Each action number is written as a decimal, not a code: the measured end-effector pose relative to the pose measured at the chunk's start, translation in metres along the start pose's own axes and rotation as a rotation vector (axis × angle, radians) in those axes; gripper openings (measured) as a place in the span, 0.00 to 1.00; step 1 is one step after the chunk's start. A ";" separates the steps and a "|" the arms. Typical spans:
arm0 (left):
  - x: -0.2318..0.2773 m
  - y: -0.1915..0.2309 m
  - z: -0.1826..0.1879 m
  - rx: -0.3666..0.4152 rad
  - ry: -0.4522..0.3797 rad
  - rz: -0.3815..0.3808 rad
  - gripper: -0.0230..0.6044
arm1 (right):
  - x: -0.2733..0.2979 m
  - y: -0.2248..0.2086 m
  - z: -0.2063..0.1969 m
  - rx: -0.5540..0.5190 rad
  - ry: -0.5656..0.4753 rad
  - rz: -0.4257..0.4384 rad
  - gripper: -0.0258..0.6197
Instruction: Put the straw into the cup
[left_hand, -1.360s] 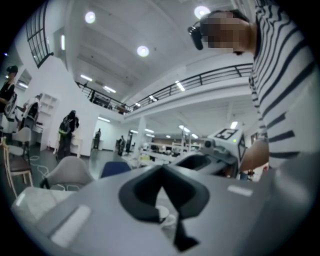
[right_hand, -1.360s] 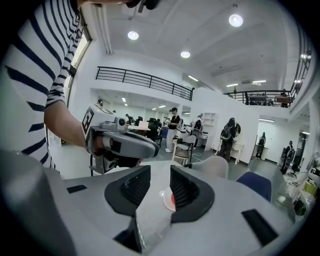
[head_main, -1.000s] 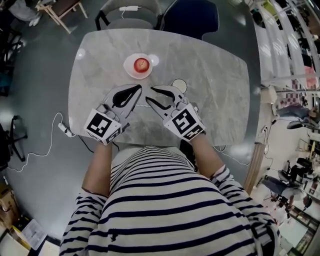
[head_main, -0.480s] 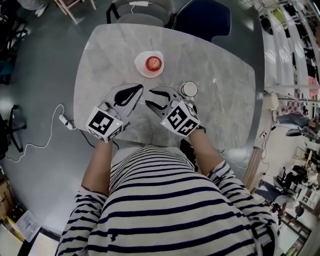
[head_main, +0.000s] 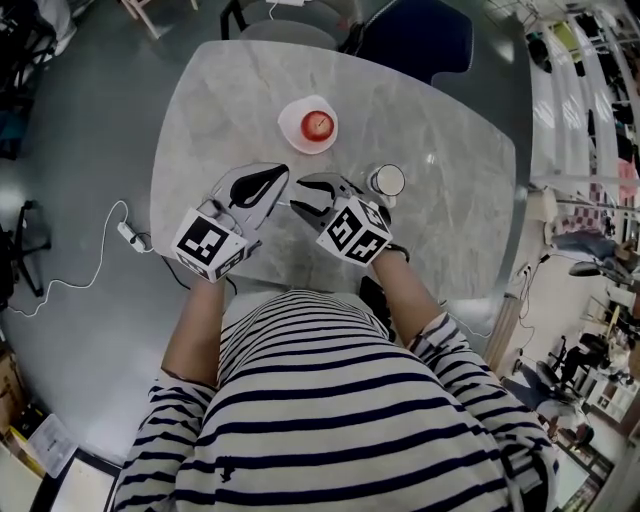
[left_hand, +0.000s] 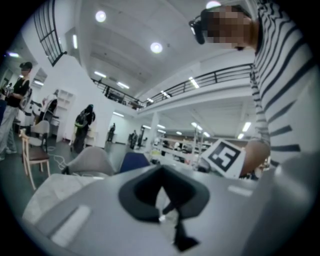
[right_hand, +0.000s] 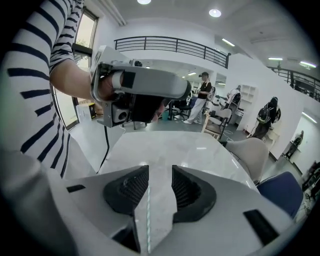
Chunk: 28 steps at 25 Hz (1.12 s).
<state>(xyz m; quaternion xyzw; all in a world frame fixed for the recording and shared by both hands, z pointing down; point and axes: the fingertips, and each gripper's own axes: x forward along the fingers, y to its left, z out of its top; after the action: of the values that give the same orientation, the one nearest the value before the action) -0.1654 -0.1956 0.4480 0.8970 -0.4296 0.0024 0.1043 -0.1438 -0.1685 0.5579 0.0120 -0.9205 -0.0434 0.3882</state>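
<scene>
A thin pale striped straw (right_hand: 148, 215) lies lengthwise between the jaws of my right gripper (right_hand: 160, 182), close to the left pad (right_hand: 131, 187). The pads do not press on it, and the jaws have just been opening. The straw looks to rest on the marble table (head_main: 440, 130). The head view shows my right gripper (head_main: 296, 195) tilted down near the front of the table. The white cup (head_main: 386, 181) stands just to its right, upright. My left gripper (head_main: 283, 174) is beside it with its tips together and nothing visible in them.
A white bowl holding a red apple (head_main: 309, 125) sits toward the far side of the table. Chairs (head_main: 420, 35) stand behind the table. A cable and plug (head_main: 128, 232) lie on the floor to the left. People (right_hand: 204, 92) stand in the hall.
My right gripper has dropped toward the table and tilted further down, with its jaws wider apart. The left gripper has shifted slightly. The head view has drifted, so bowl and cup sit lower and further right.
</scene>
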 end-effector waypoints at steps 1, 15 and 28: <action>-0.001 0.000 0.000 -0.001 0.000 0.001 0.05 | 0.003 0.002 -0.002 -0.007 0.011 0.007 0.25; -0.007 0.008 -0.006 -0.016 0.006 0.020 0.05 | 0.048 0.022 -0.039 -0.006 0.123 0.108 0.23; -0.010 0.023 -0.011 -0.035 0.009 0.023 0.05 | 0.079 0.030 -0.062 -0.018 0.225 0.171 0.20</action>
<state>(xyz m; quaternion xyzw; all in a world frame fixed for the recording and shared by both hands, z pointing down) -0.1887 -0.2003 0.4619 0.8900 -0.4393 0.0003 0.1218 -0.1544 -0.1471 0.6599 -0.0654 -0.8683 -0.0167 0.4914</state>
